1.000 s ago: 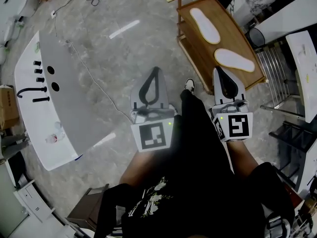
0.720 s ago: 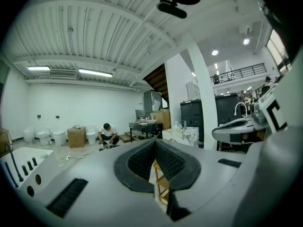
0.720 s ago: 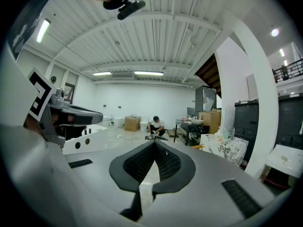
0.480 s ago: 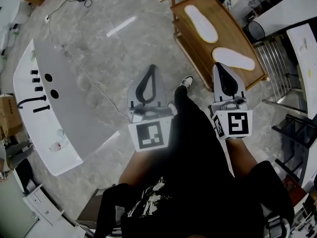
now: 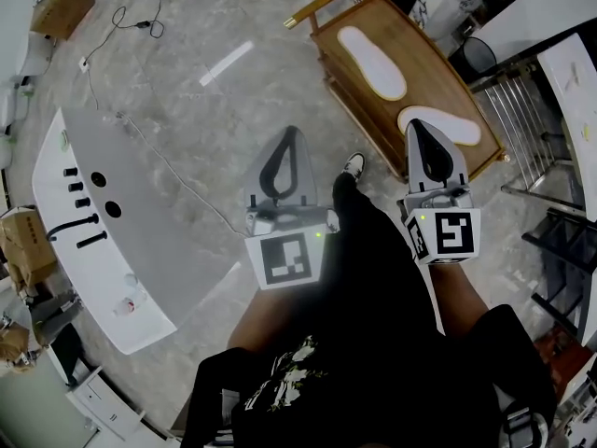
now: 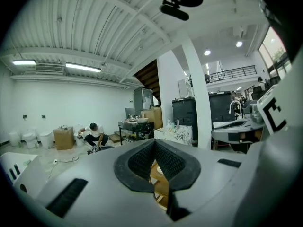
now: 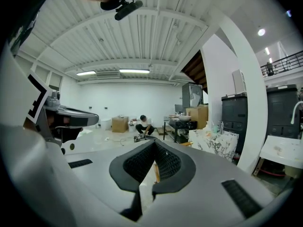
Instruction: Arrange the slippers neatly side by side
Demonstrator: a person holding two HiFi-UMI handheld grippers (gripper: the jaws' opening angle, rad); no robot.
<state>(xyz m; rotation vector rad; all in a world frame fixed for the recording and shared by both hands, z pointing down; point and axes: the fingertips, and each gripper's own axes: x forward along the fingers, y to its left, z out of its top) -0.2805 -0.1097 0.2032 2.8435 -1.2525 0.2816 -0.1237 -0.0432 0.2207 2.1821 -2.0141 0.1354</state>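
Note:
Two white slippers lie apart and at different angles on a low wooden table (image 5: 448, 87) at the upper right of the head view. The far slipper (image 5: 371, 62) shows whole. The near slipper (image 5: 446, 122) is partly covered by the tip of my right gripper (image 5: 417, 125), which is held above the table's near edge, shut and empty. My left gripper (image 5: 291, 131) hangs over the bare floor to the left of the table, also shut with nothing in it. In the left gripper view only a strip of the table's wood (image 6: 158, 183) shows past the closed jaws.
A long white countertop with black fittings (image 5: 93, 222) lies on the floor at left, a thin cable (image 5: 177, 171) running beside it. A metal rack (image 5: 522, 129) stands right of the table. My shoe (image 5: 354, 164) is near the table. A person crouches far off (image 7: 143, 124).
Both grippers have moved forward across the floor toward the wooden table. The right gripper's tip now overlaps the near slipper. Both stay shut.

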